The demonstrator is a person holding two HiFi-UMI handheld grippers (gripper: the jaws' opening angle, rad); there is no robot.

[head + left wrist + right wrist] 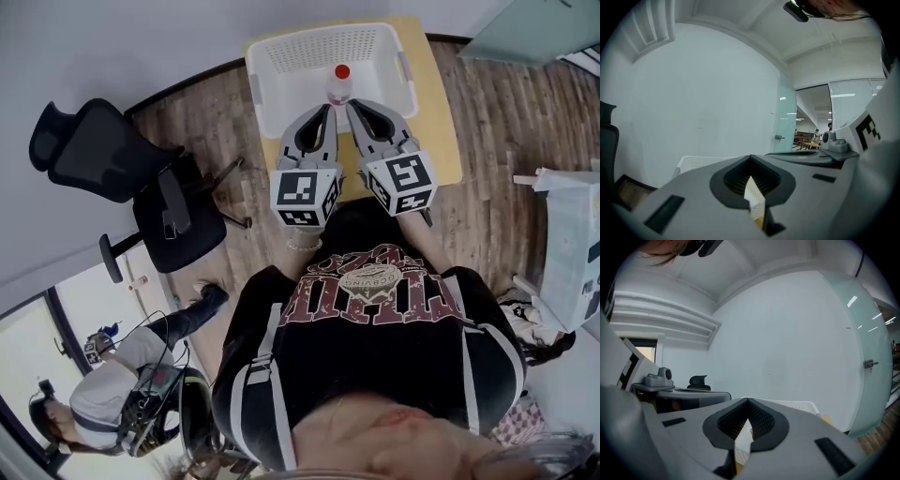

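Both tongs are shut and hold nothing. In the left gripper view the left tongs [750, 157] have their ribbed pads meeting at the tip, with only a thin slit below. The right gripper view shows the right tongs [748, 401] in the same state.

From the head view the left tongs [327, 109] and right tongs [353, 105] lie side by side, tips angled slightly toward each other. A clear bottle [340, 90] with a red cap [342, 71] stands just between and beyond those tips. I cannot tell whether either tip touches it. The bottle stands upright with its long axis vertical and its cap pointing up at the head camera. It sits inside the white perforated basket [281, 56], toward the basket's near wall and about mid-width.

The basket fills the far left of the wooden surface [441, 131]. A bare strip of surface is left along the right edge and a narrower one along the near edge. The far edge of the surface stands close to the white wall [141, 47]. A black office chair [112, 159] stands on the wood floor [506, 103], off the surface's left edge and well apart from it.
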